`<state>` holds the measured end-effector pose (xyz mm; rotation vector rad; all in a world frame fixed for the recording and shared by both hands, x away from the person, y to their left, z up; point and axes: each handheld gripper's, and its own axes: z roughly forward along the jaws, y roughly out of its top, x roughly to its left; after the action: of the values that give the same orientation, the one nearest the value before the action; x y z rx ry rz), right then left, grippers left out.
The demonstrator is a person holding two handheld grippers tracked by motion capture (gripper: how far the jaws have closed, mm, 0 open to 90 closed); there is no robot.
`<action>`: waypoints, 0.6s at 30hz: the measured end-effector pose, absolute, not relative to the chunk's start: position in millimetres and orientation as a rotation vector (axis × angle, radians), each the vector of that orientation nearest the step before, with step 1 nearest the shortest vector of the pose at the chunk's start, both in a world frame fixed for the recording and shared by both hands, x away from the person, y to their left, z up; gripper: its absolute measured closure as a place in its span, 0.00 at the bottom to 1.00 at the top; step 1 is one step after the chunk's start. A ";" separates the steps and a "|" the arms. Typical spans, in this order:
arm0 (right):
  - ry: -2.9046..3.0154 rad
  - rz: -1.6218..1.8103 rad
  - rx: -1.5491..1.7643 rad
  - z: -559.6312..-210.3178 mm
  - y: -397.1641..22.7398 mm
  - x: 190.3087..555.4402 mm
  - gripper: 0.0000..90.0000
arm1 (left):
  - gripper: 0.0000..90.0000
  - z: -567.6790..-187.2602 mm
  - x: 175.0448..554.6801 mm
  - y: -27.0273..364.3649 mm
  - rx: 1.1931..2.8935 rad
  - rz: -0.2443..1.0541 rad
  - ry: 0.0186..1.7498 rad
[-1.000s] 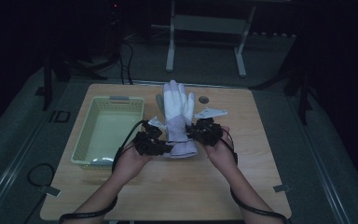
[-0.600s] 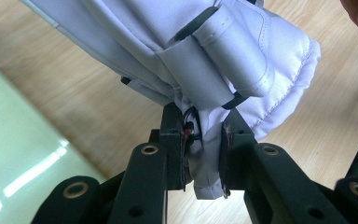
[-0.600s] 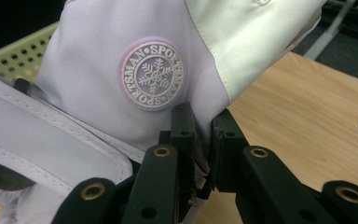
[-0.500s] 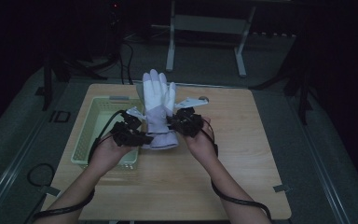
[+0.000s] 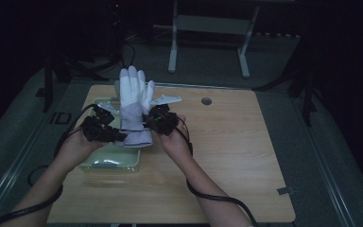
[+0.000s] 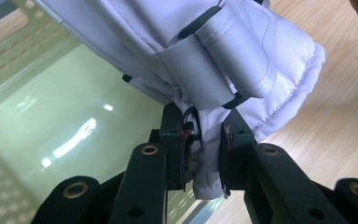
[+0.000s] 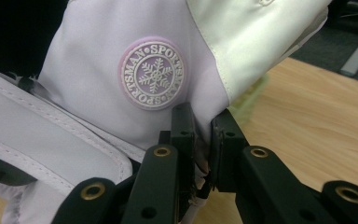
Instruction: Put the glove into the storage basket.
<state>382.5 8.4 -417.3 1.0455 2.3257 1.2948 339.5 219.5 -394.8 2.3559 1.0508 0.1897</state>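
Overhead, dim room; wooden table [image 5: 236, 142] bears tray [image 5: 111, 163].

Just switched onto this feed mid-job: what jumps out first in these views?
A white and pale lilac ski glove stands out, held upright between the left gripper and the right gripper, both shut on its cuff, above the left part of the wooden table. Below it lies a pale green basket. In the right gripper view, a round snowflake badge lettered SPORTSMAN sits just above the jaws.
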 end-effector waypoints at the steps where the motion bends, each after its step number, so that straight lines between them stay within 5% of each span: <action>1: 2.328 1.296 1.044 -419.8 13.5 382.4 0.91 | 0.83 -396.1 339.5 223.1 2.370 0.189 1.056; 18: 2.473 1.178 1.136 -474.3 68.6 386.7 0.91 | 0.83 -445.5 346.4 259.9 2.458 0.059 1.164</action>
<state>386.7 68.6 -474.3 1.1357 2.4725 1.1785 346.4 259.9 -445.5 2.4583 1.1644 0.0587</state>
